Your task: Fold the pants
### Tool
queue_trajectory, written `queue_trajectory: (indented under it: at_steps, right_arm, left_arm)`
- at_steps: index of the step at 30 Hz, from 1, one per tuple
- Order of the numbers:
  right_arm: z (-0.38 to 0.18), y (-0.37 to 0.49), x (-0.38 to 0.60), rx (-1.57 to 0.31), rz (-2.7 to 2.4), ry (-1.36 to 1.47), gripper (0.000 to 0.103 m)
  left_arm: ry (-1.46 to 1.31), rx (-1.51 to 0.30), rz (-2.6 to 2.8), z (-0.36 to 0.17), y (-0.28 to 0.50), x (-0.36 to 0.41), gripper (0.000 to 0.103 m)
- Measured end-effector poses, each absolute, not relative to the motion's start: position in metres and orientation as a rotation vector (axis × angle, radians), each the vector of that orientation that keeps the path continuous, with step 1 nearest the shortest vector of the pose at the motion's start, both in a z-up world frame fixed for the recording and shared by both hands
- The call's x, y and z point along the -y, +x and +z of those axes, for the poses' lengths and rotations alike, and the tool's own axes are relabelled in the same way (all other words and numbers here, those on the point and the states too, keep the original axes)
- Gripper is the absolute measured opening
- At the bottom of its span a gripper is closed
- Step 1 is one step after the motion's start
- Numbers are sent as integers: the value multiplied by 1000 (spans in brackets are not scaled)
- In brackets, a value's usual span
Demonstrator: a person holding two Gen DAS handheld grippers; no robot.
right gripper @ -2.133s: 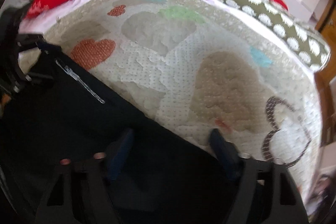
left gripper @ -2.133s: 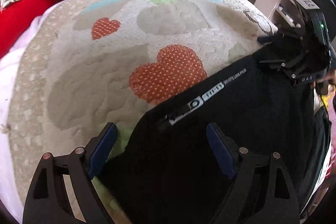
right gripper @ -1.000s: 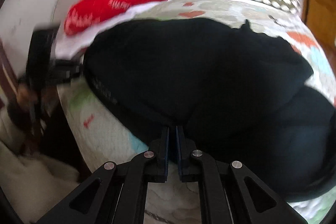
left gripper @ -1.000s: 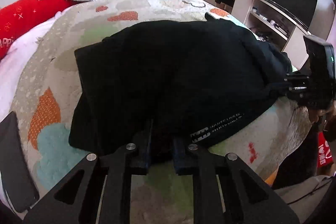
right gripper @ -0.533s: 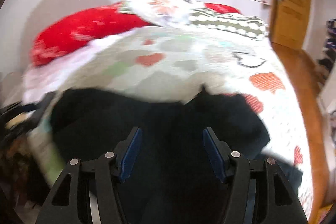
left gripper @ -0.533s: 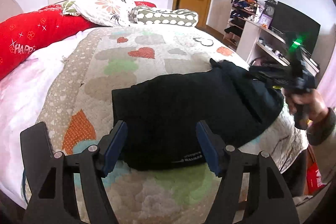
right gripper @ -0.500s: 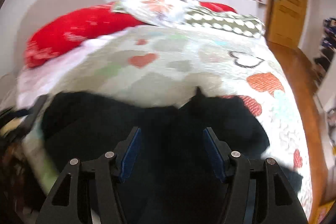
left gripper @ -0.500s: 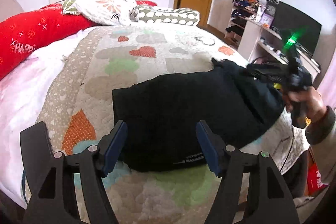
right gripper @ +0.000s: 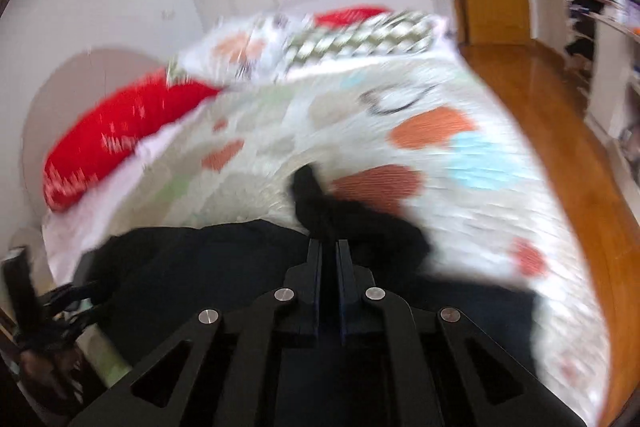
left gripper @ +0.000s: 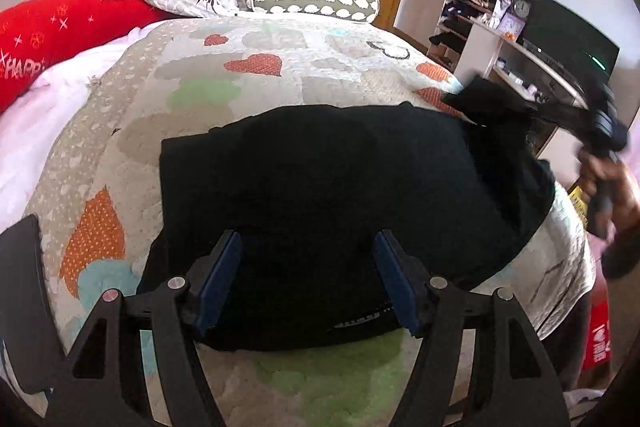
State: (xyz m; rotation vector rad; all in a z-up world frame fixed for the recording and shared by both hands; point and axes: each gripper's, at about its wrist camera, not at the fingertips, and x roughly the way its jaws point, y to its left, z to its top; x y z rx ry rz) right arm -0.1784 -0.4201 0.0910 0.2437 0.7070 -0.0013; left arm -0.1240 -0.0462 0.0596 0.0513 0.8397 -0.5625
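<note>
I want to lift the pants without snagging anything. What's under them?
The pants lie on the heart-patterned quilt, which shows all round them. Anything beneath the black cloth itself is covered.

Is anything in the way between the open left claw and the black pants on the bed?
Nothing visible. The left claw hangs open right over the near edge of the pants, with only bare quilt around them.

Your right wrist view is smeared by motion, so the quilt (right gripper: 460, 163) pattern blurs. The pants (left gripper: 340, 179) hide the bedding beneath, and their white lettering is too small to read.
</note>
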Motion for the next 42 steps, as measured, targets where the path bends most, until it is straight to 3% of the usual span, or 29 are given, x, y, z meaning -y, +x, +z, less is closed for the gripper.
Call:
queue_trajectory:
  at_steps: [3,7,8,11,14,16,19,20,25,27,28,29,32,36,37,42]
  right_arm:
    - [92,-225,446,-706,-82,278,5]
    - [53,-248,488,-796,-227,363,5]
    - [40,-246,494,-844,-278,358,10]
    - [33,-253,503,-841,-326,386,12]
    - [51,-255,492,-798,-310,324,40]
    - [65,-251,472,-771,-214,256,45]
    - [76,-241,434,-769,-58,135,67]
    - [76,-237,416,-781,-15,74,68]
    - [52,-221,367,-831,18,-209,68]
    - [37,-207,371,-894,-43,-248,63]
    - [34,-205,378,-913,-48,-200,42]
    - [36,-202,390,-916,-45,-107,30]
    - [55,-217,427,-792,-47,144,16]
    - [71,-241,485,-634,-146,424,16]
    - [69,-242,498,-628,-211,449,21]
    - [43,-247,539,-751,-390,528,27]
  left_arm:
    - [30,-837,-569,62,-128,41,68]
    - [36,-844,-573,59,-130,44,68]
    - [38,-849,-570,58,-130,45,68]
    - [33,-853,-565,60,-131,46,68]
    - [49,-837,-566,67,-136,42,68]
    - [53,-836,-552,68,-136,38,68]
    - [20,-841,-536,68,-133,32,68]
    - [8,-843,-534,68,-132,31,68]
    - [12,-832,-521,70,-132,29,68]
    - [4,-834,-510,70,-129,25,68]
    - [-2,-835,-507,70,-128,23,68]
    - [-7,-837,-503,69,-128,22,68]
    - [-8,-837,-498,69,-128,19,68]
    - [-17,-832,-478,68,-125,14,68]
    - [-27,-834,-470,68,-123,12,68]
    - [-94,-856,-453,63,-116,3,71]
